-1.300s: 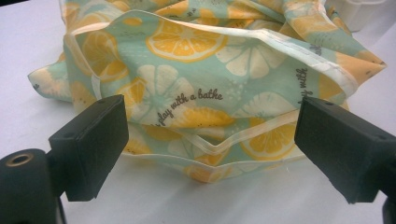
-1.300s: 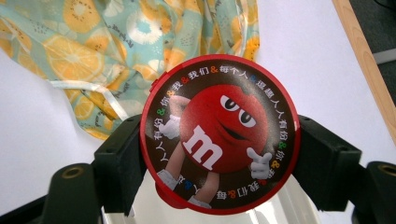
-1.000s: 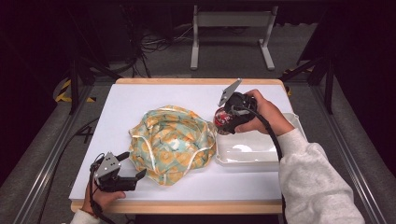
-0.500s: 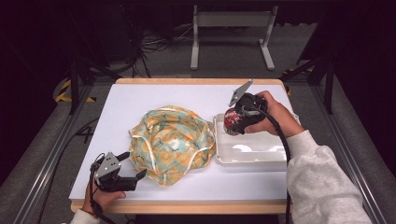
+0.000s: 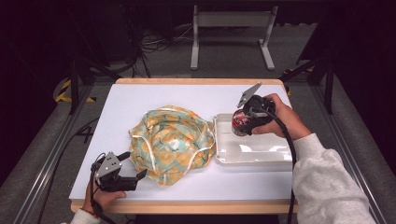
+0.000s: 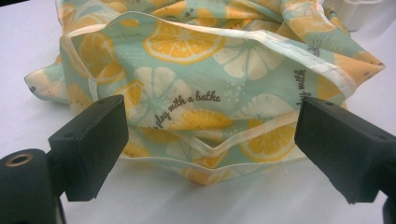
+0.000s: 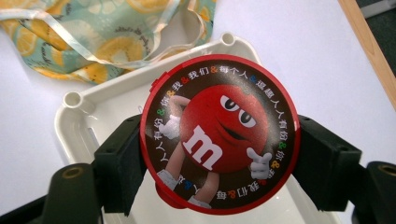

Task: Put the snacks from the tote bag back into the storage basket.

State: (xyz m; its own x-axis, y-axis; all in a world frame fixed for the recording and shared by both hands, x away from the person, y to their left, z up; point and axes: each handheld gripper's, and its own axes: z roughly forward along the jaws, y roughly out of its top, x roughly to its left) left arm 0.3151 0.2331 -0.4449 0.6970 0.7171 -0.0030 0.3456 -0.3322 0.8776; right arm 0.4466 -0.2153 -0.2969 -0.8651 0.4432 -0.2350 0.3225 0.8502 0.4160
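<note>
A round red M&M's candy container (image 7: pixel 218 135) sits clamped between the jaws of my right gripper (image 5: pixel 243 122), held above the left end of a white tray (image 5: pixel 275 156); in the high view the container (image 5: pixel 240 122) hangs over the tray's upper left corner. A crumpled cloth bag printed with lemon and orange slices (image 5: pixel 172 140) lies mid-table, touching the tray's left side. Near the table's front left, my left gripper (image 5: pixel 131 168) is open, its jaws pointing at the bag's near edge (image 6: pixel 205 116) without touching it.
The white table top (image 5: pixel 140 102) ends in a wooden front edge (image 5: pixel 187 206). Dark floor, cables and a metal stand (image 5: pixel 231 28) lie beyond the far edge. Metal rails run along both sides of the table.
My right gripper has carried the candy container rightward and down, from above the bag's right edge to over the tray's left end. The left gripper has stayed put.
</note>
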